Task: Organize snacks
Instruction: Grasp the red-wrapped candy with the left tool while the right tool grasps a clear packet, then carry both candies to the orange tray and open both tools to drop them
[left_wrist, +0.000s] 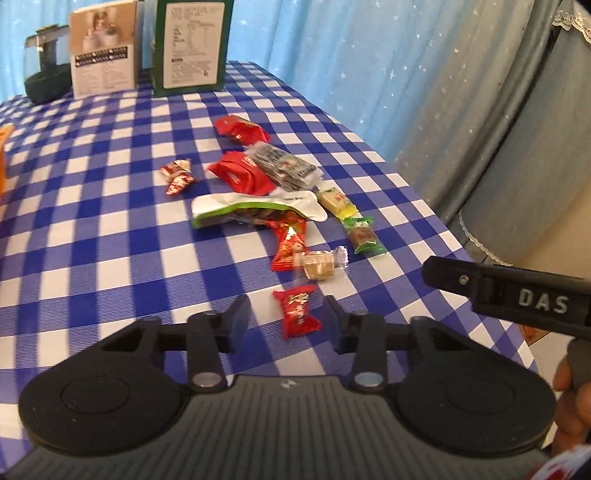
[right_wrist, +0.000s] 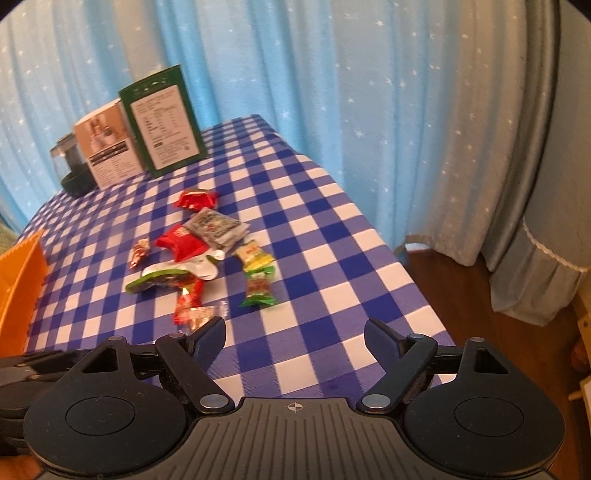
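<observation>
Several wrapped snacks lie in a loose pile on the blue checked tablecloth (left_wrist: 110, 229): red packets (left_wrist: 240, 171), a grey packet (left_wrist: 284, 166), a white and green pouch (left_wrist: 255, 208), a green candy (left_wrist: 364, 234) and a clear-wrapped tan candy (left_wrist: 321, 264). Nearest to me is a small red candy (left_wrist: 297, 310). My left gripper (left_wrist: 286, 314) straddles it, jaws narrow, with a gap still showing at the left pad. My right gripper (right_wrist: 295, 332) hovers open over bare cloth near the table's right edge, the green candy (right_wrist: 258, 288) just ahead. An orange bin (right_wrist: 22, 280) stands at the left.
At the table's far end stand a green box (left_wrist: 192, 44), a tan and white box (left_wrist: 105, 48) and a dark glass container (left_wrist: 46, 62). Blue starred curtains hang behind. The table's right edge (right_wrist: 406, 266) drops to a wooden floor. A hand (left_wrist: 569, 387) holds the right gripper.
</observation>
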